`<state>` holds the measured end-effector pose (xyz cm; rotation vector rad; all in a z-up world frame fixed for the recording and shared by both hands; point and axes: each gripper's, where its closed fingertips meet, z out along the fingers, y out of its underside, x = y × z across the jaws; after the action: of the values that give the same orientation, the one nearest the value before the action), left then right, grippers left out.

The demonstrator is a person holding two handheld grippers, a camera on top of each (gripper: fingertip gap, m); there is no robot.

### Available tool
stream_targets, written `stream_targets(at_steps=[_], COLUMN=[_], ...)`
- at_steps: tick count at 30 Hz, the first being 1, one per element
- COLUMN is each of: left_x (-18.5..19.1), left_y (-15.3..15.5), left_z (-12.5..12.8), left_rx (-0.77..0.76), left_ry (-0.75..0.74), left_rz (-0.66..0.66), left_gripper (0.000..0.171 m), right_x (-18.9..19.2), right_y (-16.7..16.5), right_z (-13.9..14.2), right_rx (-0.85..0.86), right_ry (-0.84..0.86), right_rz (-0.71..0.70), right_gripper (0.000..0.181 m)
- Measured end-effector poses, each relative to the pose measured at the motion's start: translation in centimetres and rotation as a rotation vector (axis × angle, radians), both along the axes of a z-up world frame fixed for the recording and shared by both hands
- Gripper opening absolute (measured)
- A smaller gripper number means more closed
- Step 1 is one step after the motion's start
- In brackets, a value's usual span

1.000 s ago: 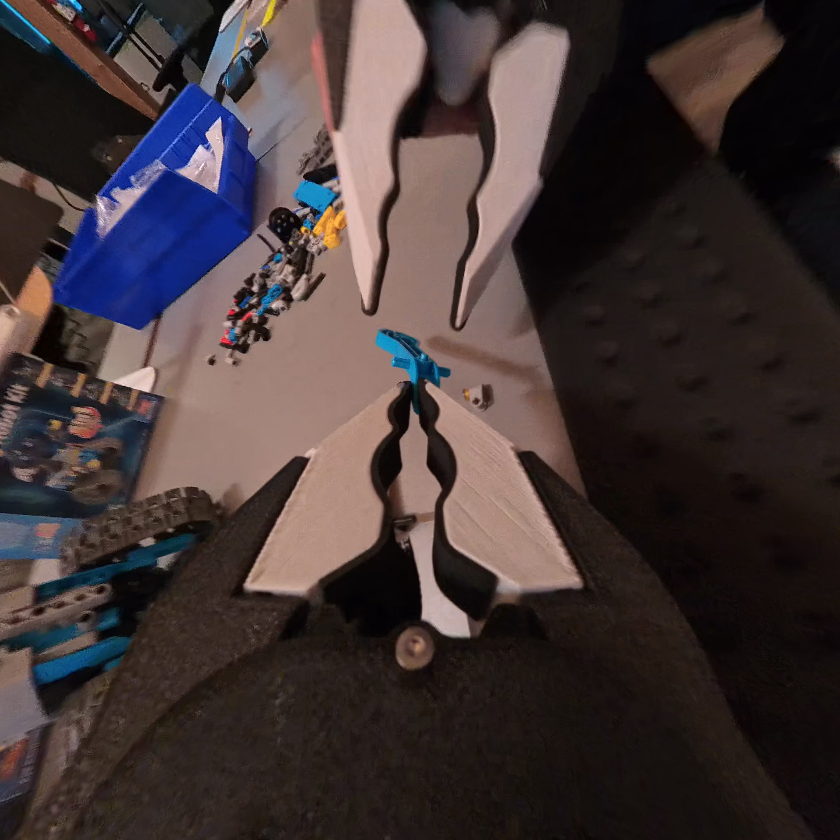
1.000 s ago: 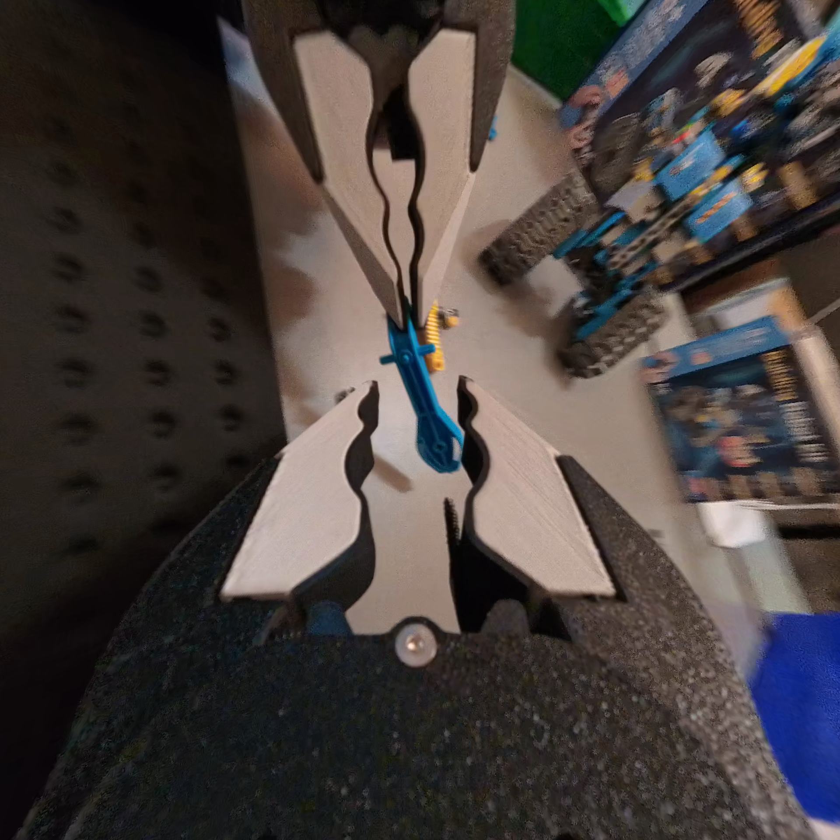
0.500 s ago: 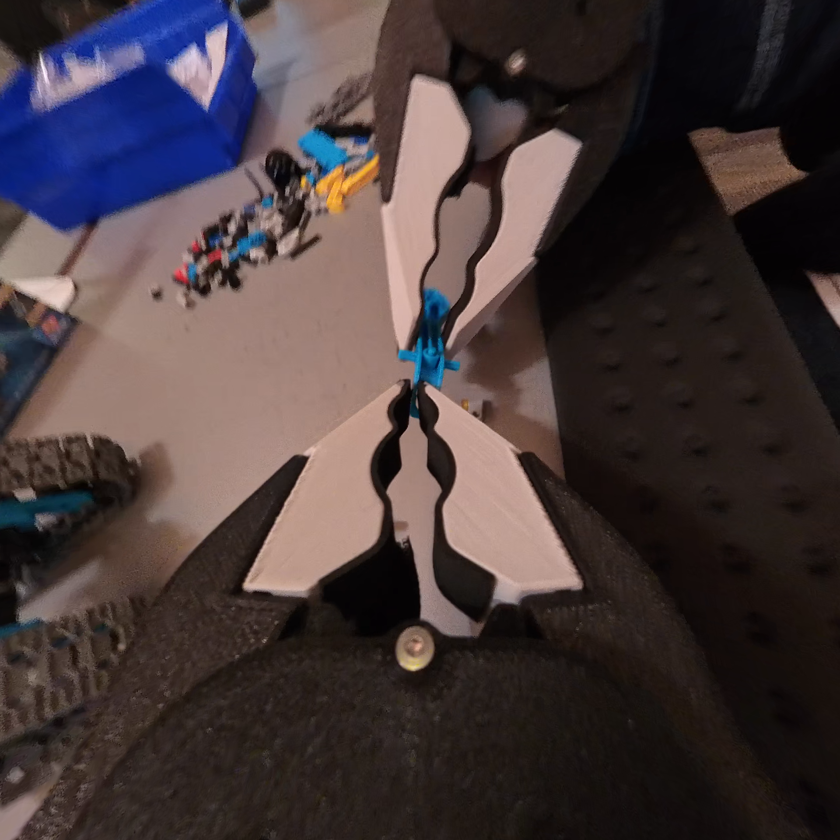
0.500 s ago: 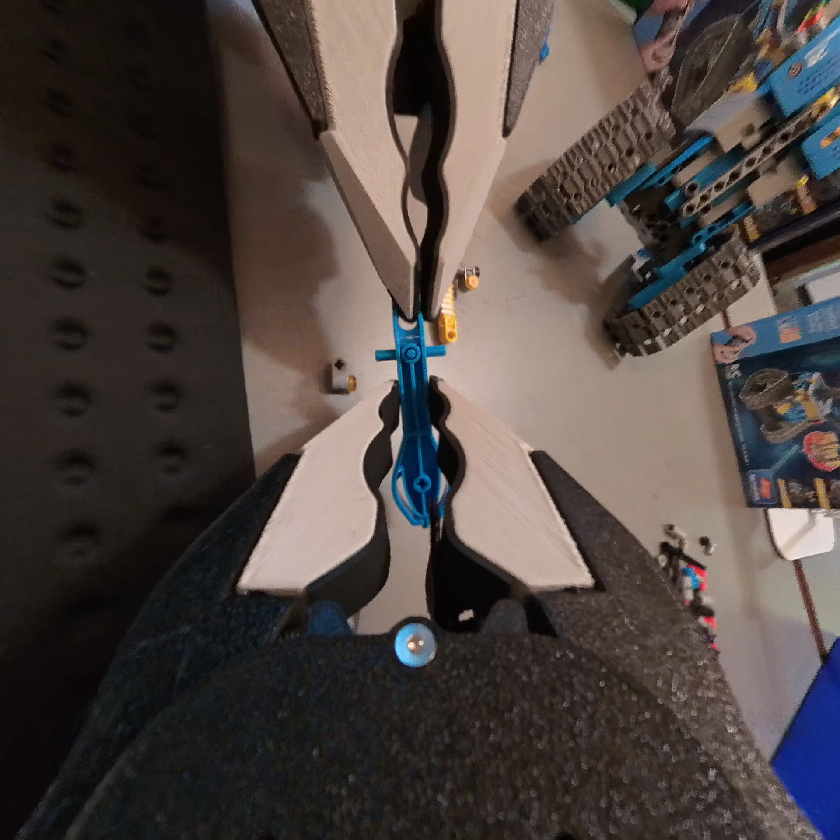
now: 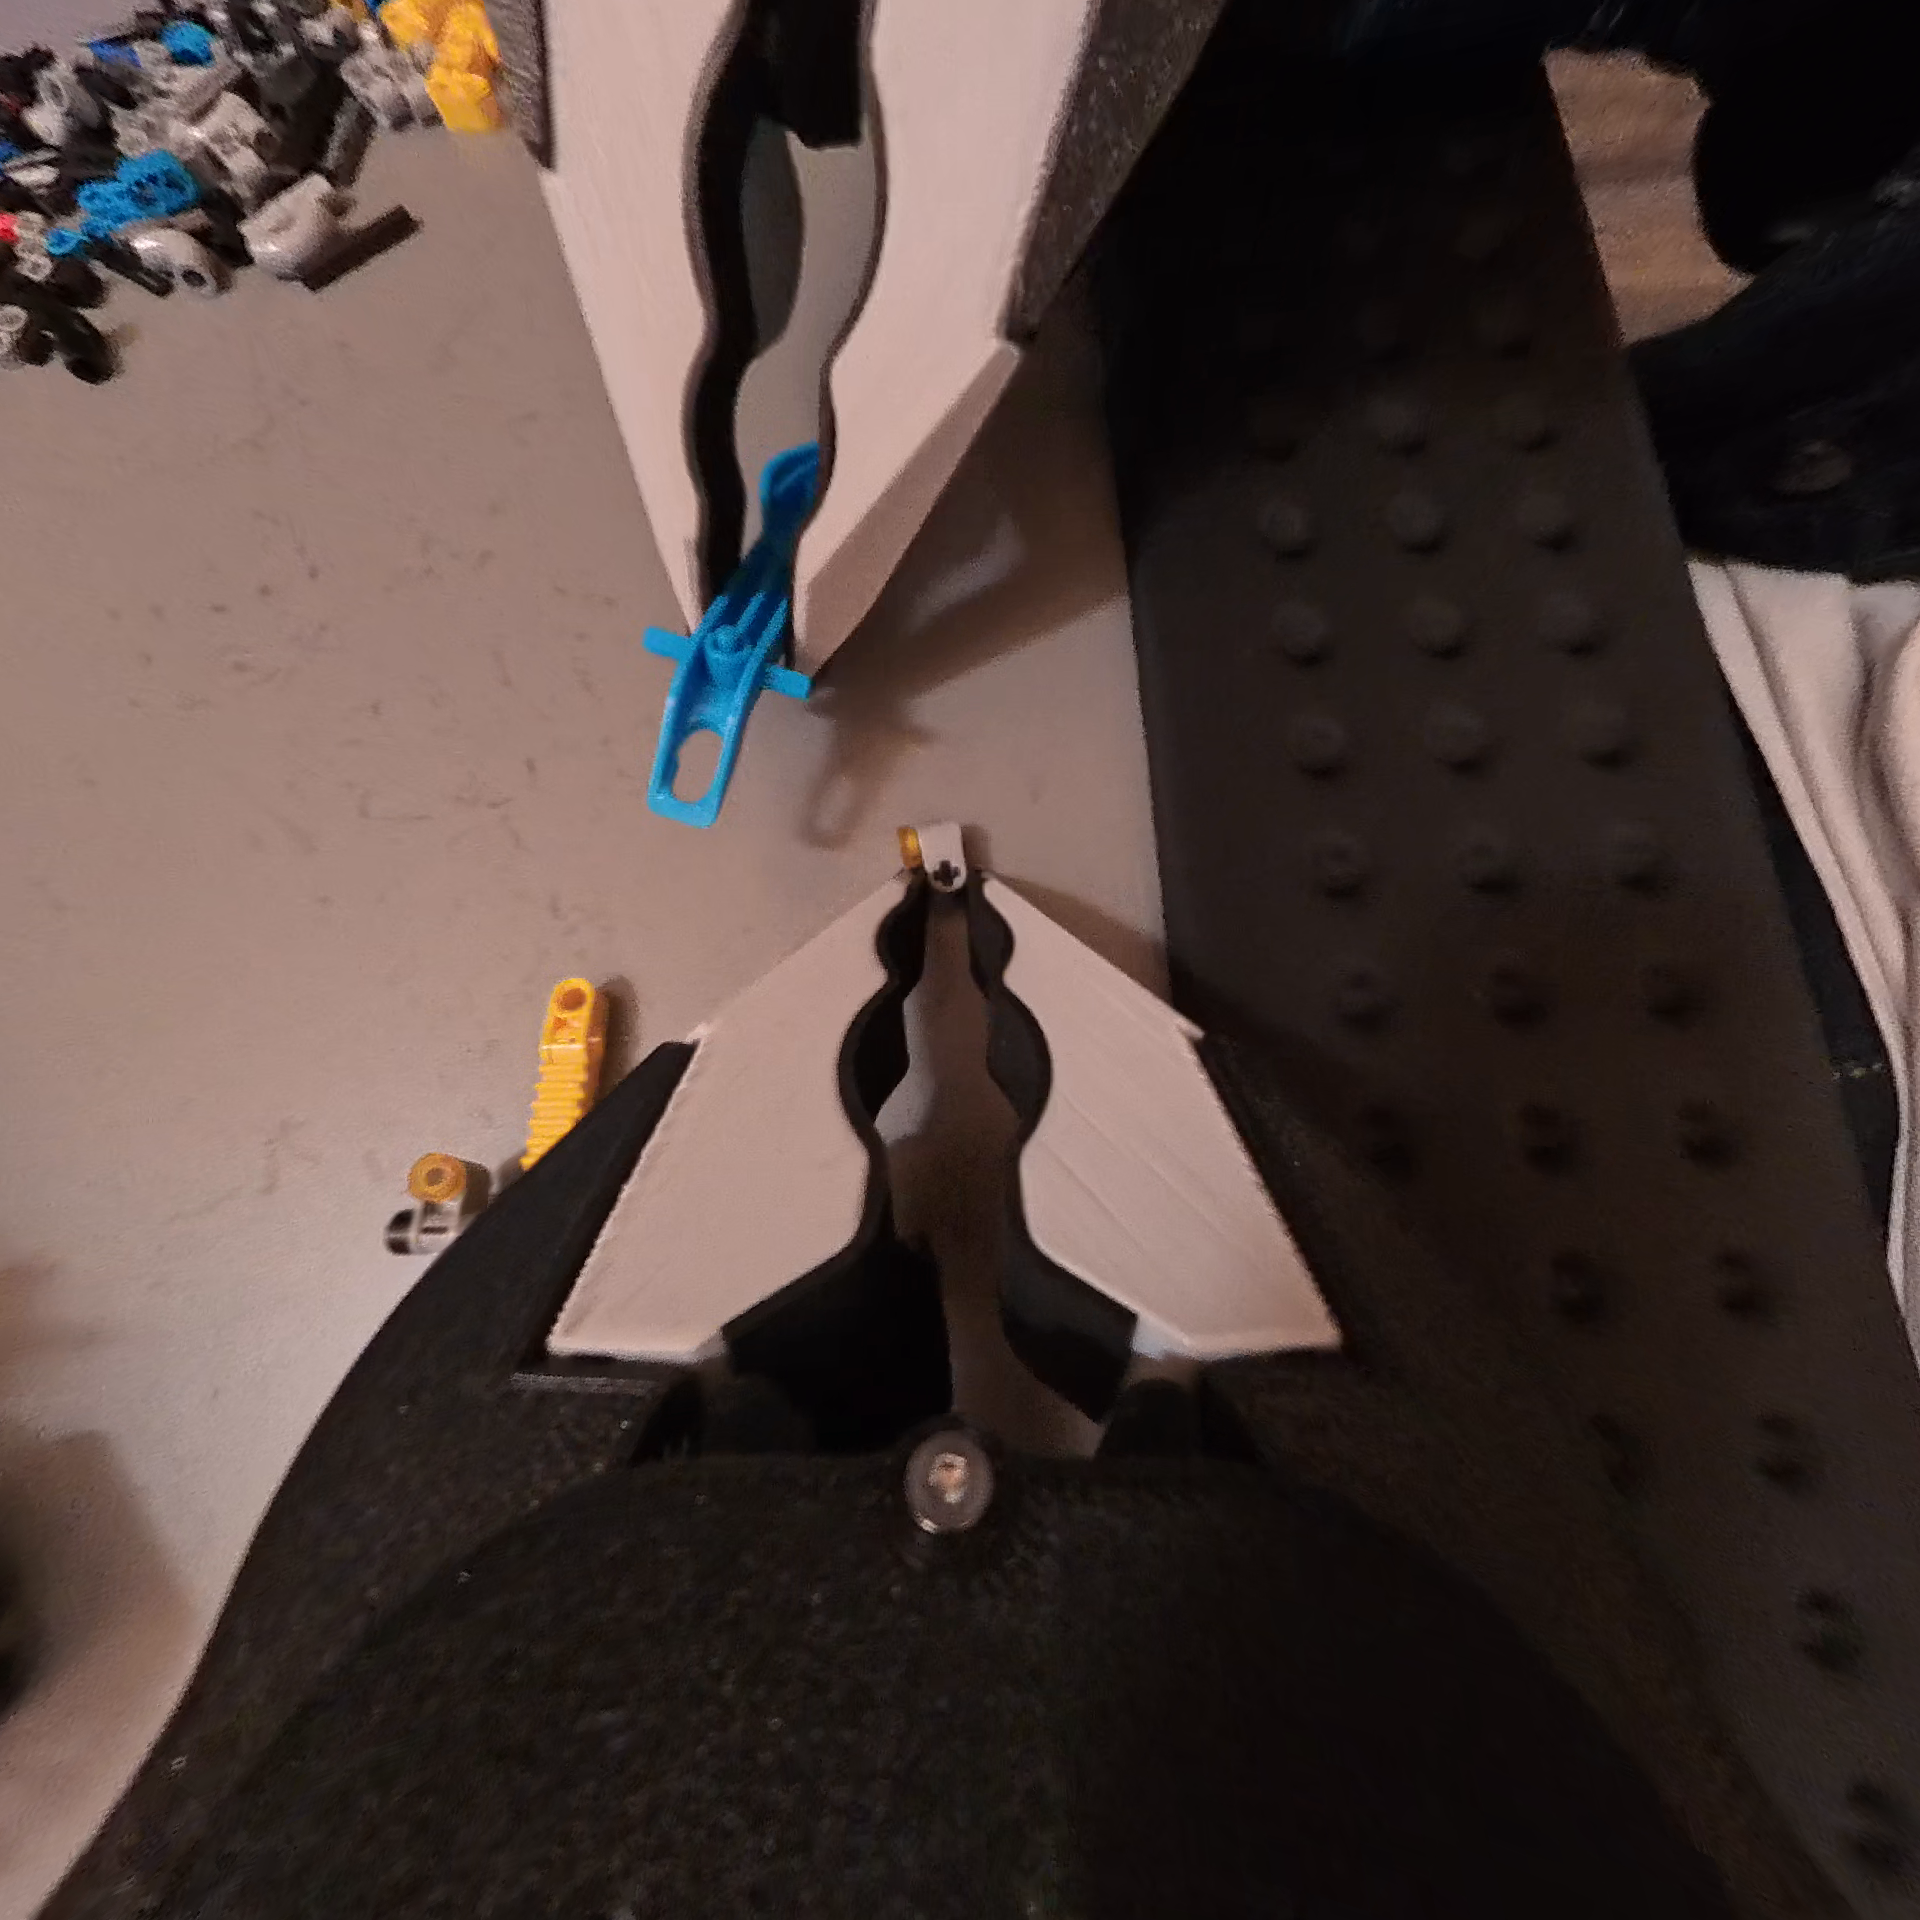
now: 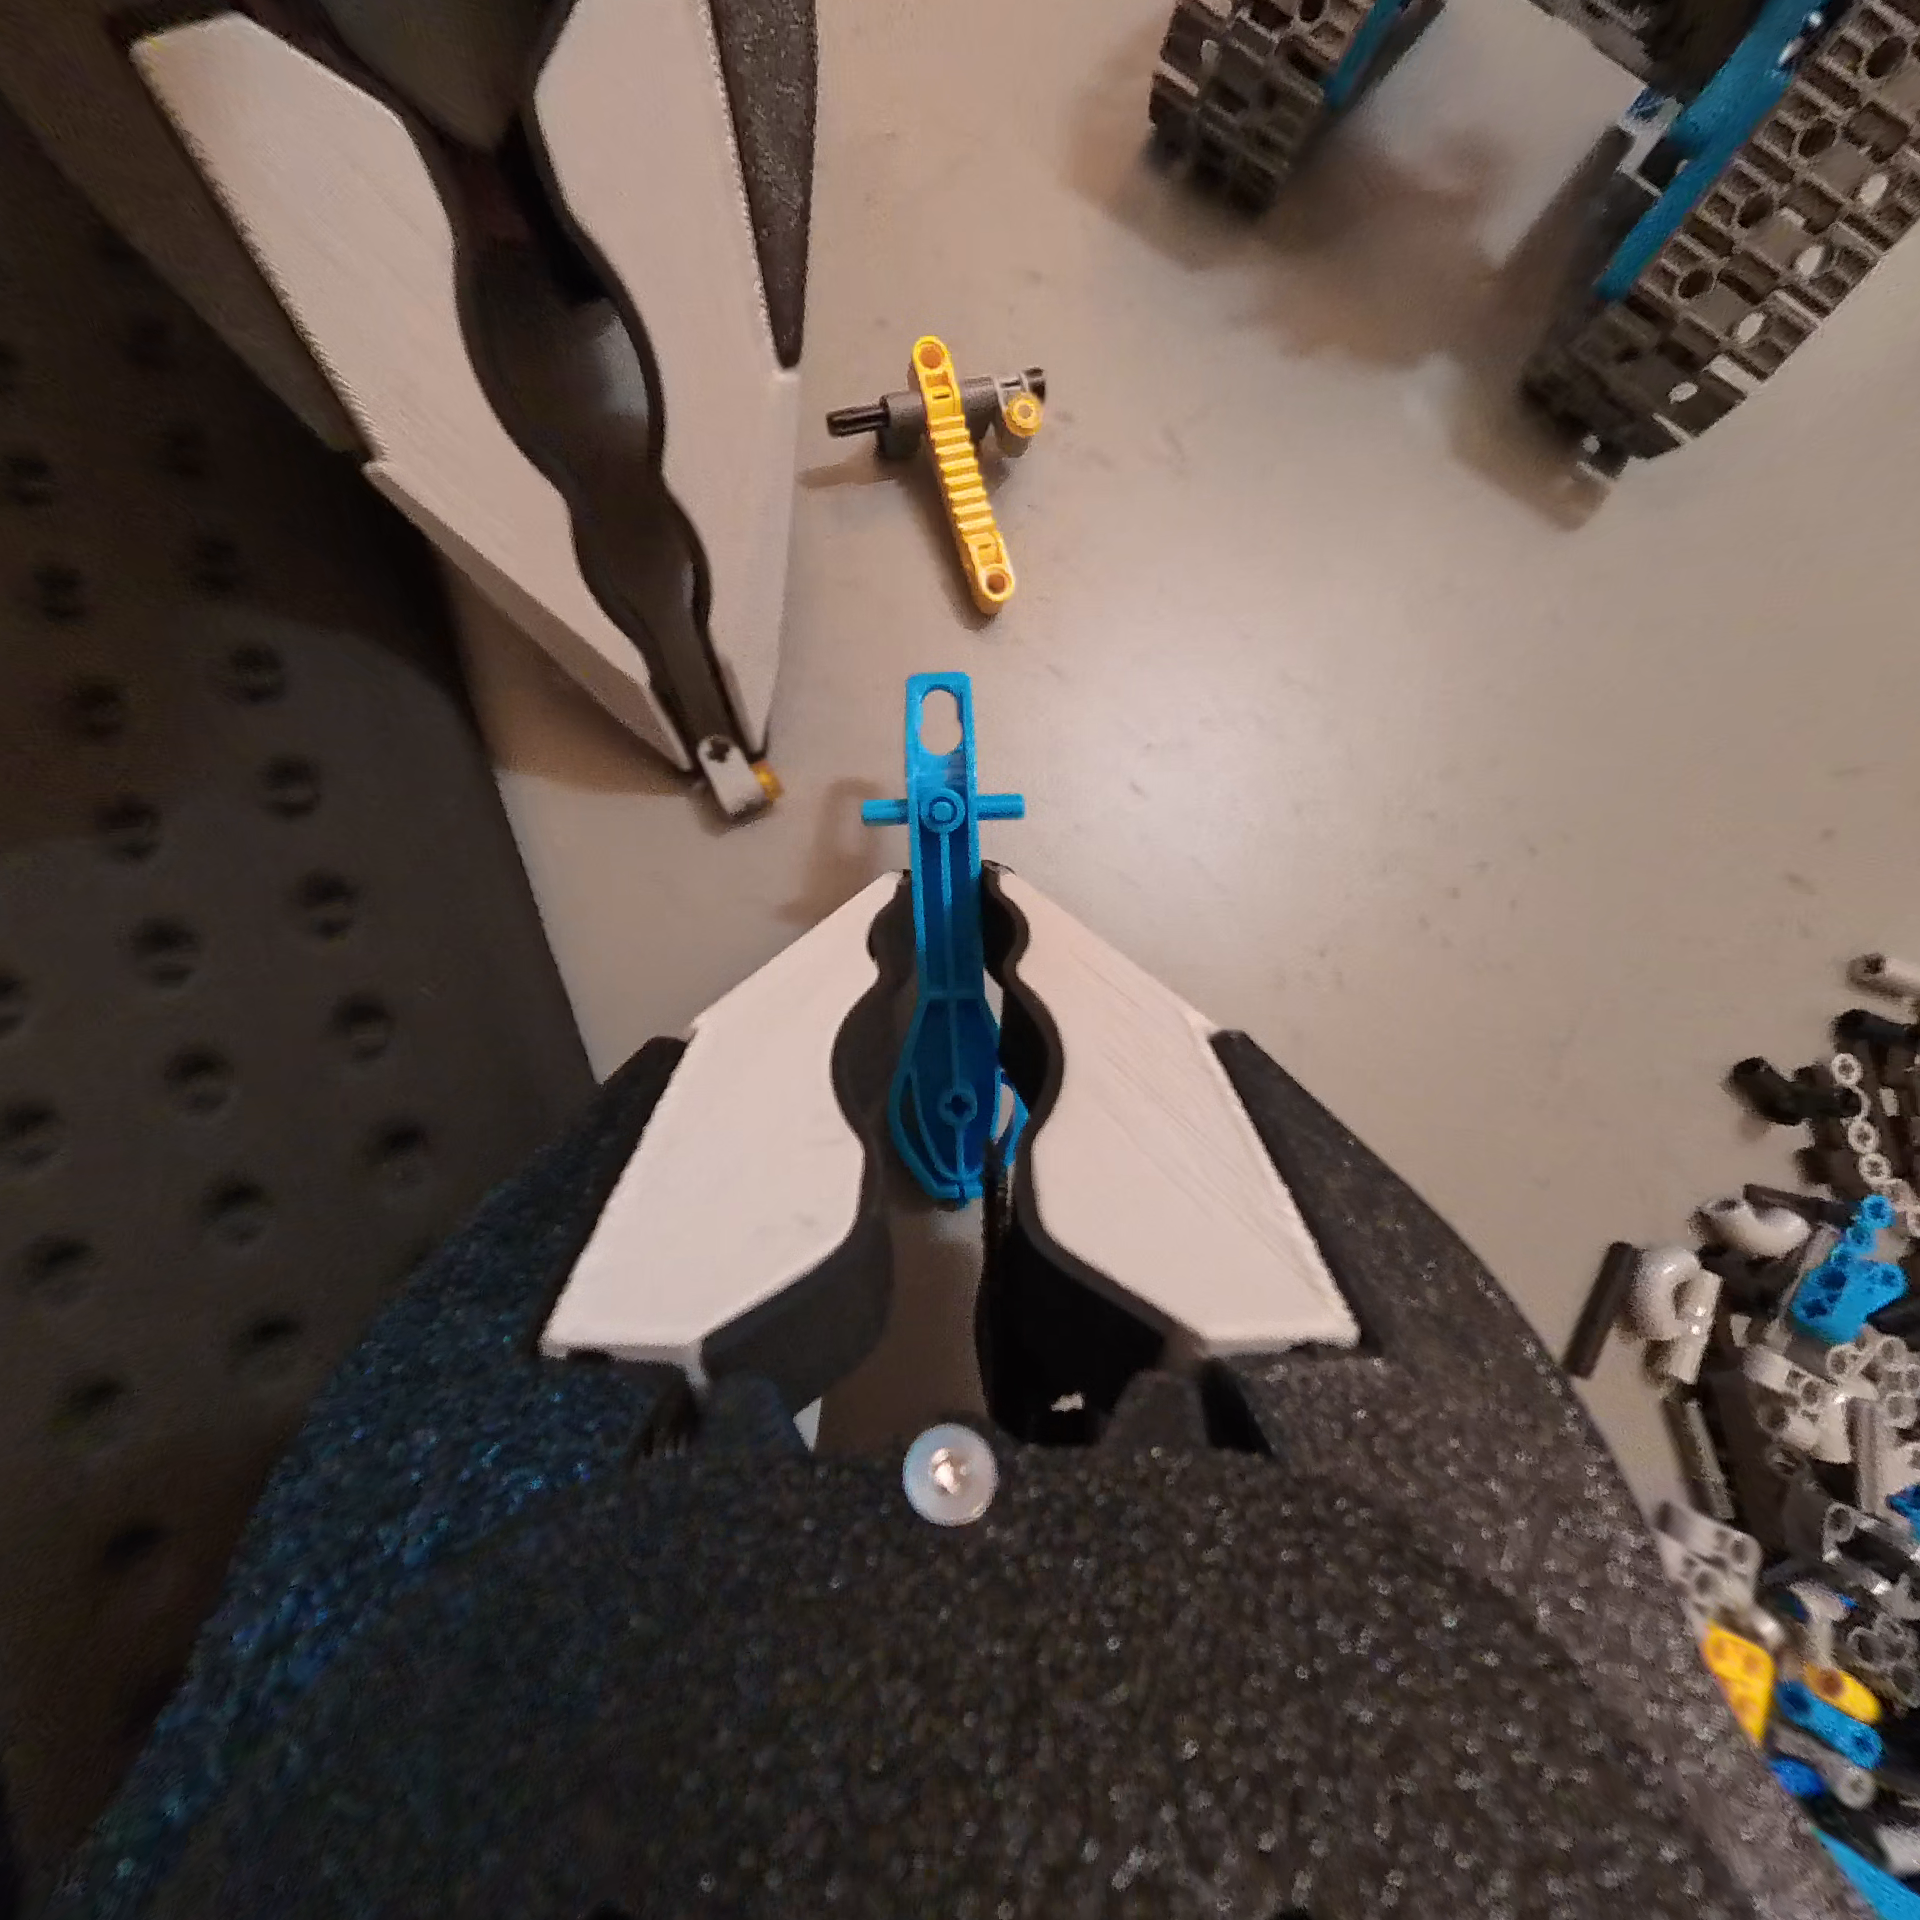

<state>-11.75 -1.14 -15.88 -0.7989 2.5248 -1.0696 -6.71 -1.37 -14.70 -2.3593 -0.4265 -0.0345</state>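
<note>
Black foam-textured gripper bodies, white wavy-edged fingers, silver screw

My feed is dim and warm-toned; the desk reads beige-grey with soft shadows beneath the fingers. Both wide-angle views bend strongly toward the edges. The left view is slightly smeared, its brick pile blurred. The right view is sharper mid-frame, softening at the tracked model and the corners.

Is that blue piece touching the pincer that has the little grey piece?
Apart. In the right wrist view the blue piece sits in the right gripper, with bare table between it and the left gripper at the grey piece.
</note>
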Motion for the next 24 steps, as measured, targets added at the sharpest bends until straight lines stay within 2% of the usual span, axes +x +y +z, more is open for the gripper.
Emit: stream_targets(at_steps=[3,5,8,13,16,21,24], left_x=[0.5,0.7,1.4,0.9,0.9,0.9,0.9], left_y=[0.5,1.1,2.7,2.0,2.0,2.0,2.0], left_z=[-0.1,-0.2,-0.1,-0.2,-0.1,-0.1,-0.1], left_rx=[-0.005,-0.021,-0.035,-0.086,-0.093,-0.101,-0.099], left_ry=[0.025,0.05,0.063,0.117,0.126,0.133,0.133], left_rz=[0.038,0.07,0.137,0.071,0.049,0.047,0.044], left_gripper=[0.005,0.005,0.005,0.005,0.005,0.005,0.005], right_x=[-0.8,-1.1,-3.5,-5.8,-5.2,-6.0,-5.9], right_y=[-0.7,-1.4,-2.5,-1.1,-0.2,-0.2,0.6], right_z=[-0.8,-1.4,-1.0,-1.5,-1.4,0.1,0.2], right_rx=[-0.049,-0.083,-0.108,-0.108,-0.083,0.001,0.038], right_ry=[0.06,0.039,0.105,0.141,0.093,0.1,0.057], right_rz=[0.038,0.086,0.237,0.356,0.337,0.357,0.328], right_gripper=[0.009,0.01,0.009,0.01,0.028,0.029,0.038])
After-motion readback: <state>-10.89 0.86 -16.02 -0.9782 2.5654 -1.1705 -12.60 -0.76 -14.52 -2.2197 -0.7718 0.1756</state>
